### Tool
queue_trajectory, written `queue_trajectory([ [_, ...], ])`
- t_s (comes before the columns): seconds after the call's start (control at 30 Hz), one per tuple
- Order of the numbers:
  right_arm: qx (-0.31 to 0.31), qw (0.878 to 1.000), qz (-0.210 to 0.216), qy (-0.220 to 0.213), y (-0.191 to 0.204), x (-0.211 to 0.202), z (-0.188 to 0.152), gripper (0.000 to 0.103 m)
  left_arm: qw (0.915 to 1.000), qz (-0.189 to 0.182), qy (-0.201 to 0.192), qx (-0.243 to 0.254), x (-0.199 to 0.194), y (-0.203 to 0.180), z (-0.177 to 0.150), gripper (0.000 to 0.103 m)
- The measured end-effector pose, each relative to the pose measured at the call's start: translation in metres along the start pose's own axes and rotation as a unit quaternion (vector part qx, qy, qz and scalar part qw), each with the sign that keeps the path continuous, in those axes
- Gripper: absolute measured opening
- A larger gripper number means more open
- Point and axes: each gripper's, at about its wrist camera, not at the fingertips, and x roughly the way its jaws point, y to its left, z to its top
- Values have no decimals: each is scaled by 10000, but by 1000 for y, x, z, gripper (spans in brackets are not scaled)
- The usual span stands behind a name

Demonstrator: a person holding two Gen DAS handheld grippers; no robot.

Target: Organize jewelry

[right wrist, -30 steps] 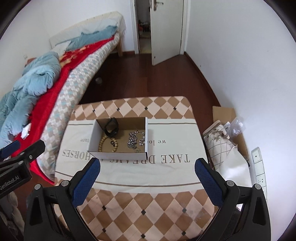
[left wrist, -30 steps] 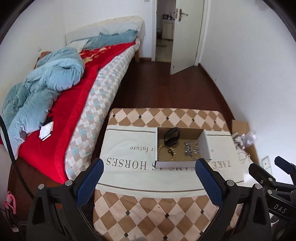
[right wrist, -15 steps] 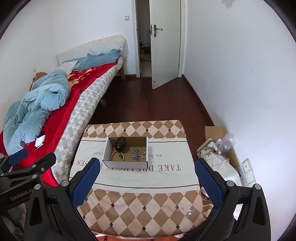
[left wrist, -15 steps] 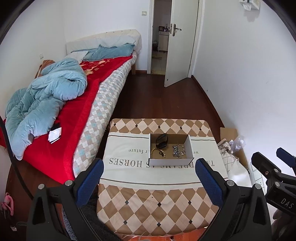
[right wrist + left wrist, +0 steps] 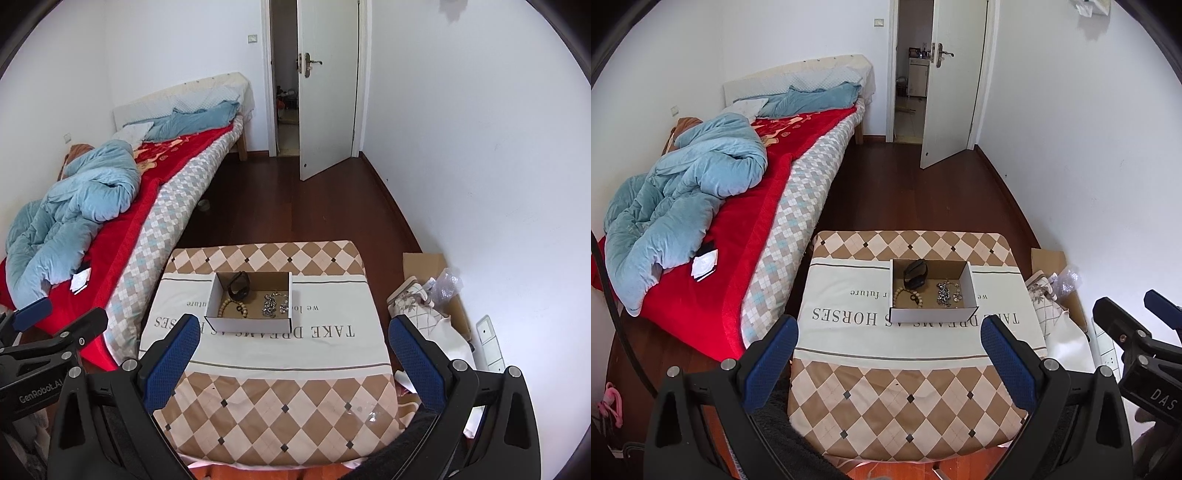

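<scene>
Left wrist: rectangular cardboard box [image 5: 932,315], beaded bracelet [image 5: 908,295], checkered tablecloth [image 5: 905,398]

A cloth-covered table [image 5: 908,398] bears an open cardboard box [image 5: 932,315] centrally.

A bed [image 5: 798,192] with a red blanket [image 5: 746,221] and blue duvet [image 5: 683,192] stands left; the door [image 5: 955,81] is ajar.

Brown-and-cream diamonds run across the tablecloth [image 5: 905,398], broken by a white band [image 5: 849,336] with grey lettering. The box [image 5: 932,315] is white outside, brown inside. On the bed, a red blanket [image 5: 738,236] (bold one!), a light blue quilt [image 5: 683,192], and a grey-beige checked cover [image 5: 798,206].
</scene>
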Motion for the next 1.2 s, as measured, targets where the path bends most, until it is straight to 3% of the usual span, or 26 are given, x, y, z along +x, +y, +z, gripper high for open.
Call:
queue_trajectory([
  [0.6, 70, 9993, -233, 280, -4, 83, 36, 103, 9991, 231, 344, 43, 78, -9, 38, 101],
  [1.2, -140, 9973, -239, 682, 4, 144, 35, 103, 9972, 278, 690, 47, 121, -7, 38, 101],
])
